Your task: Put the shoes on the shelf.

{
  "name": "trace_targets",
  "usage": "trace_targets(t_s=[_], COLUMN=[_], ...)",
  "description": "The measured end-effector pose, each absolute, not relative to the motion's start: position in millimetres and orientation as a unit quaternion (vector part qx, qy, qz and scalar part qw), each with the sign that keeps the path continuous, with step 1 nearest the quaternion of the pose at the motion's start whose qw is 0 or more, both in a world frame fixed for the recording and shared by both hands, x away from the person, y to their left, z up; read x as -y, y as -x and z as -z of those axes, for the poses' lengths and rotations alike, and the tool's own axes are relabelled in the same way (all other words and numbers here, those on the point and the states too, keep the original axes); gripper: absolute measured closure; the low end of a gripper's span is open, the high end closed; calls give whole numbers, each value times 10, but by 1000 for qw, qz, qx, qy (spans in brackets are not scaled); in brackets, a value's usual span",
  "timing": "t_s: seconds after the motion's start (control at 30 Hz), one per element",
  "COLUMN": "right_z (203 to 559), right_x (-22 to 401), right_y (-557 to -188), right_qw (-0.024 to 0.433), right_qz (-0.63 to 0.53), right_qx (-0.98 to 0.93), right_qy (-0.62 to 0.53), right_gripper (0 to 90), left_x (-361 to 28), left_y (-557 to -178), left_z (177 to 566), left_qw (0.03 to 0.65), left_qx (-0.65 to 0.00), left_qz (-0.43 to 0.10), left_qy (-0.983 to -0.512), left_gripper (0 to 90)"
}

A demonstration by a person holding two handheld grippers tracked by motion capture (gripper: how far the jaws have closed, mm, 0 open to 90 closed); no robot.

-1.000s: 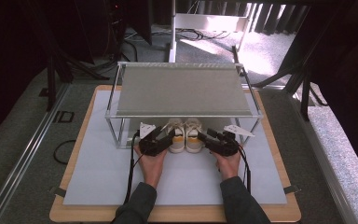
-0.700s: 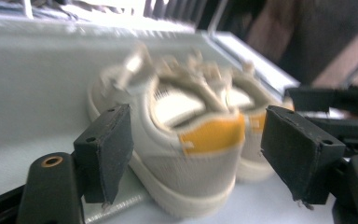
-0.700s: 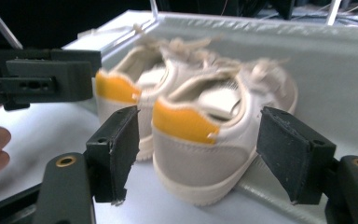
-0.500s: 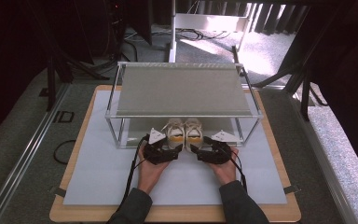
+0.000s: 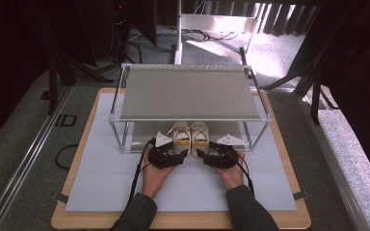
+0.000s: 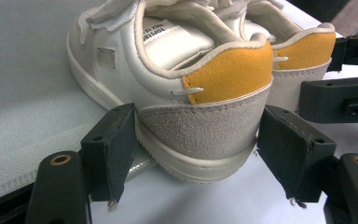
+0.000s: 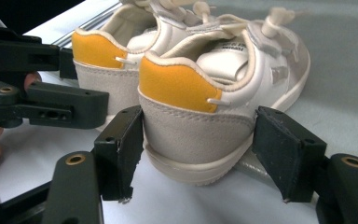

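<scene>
Black pads first: on the left gripper (image 6: 196,140), parted either side of the left shoe's (image 6: 168,60) grey suede heel, just closing in, near side grazing, no firm clamp visible. Same on the right gripper (image 7: 198,144), around the right shoe's (image 7: 223,74) heel, closing too, apparently not yet pressing. Beyond the jaws, both shoes side by side, upright, on the white mat (image 5: 101,183), toes tucked under the wire rack (image 5: 188,94). Reached and bracketed, by the look of it; left to do: squeezing shut, lifting, moving the pair.
</scene>
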State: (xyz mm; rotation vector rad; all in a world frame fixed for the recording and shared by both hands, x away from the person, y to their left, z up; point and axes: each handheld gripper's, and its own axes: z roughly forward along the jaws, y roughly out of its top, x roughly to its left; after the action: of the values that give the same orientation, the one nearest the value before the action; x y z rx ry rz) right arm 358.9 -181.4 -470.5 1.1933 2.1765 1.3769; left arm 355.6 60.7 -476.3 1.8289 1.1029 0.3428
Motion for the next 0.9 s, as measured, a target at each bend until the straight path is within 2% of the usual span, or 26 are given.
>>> trace_targets(t_s=[0.9], right_z=[4672], right_x=[1742], right_y=[-3901], right_qw=[186], right_qz=[-460], right_qx=[-767], right_qy=[-407], right_gripper=[353], left_x=[-537], left_y=[-3892], left_z=[4743], left_qw=[469], left_qx=[-480], left_qz=[-138], left_qy=[-729], left_gripper=[292])
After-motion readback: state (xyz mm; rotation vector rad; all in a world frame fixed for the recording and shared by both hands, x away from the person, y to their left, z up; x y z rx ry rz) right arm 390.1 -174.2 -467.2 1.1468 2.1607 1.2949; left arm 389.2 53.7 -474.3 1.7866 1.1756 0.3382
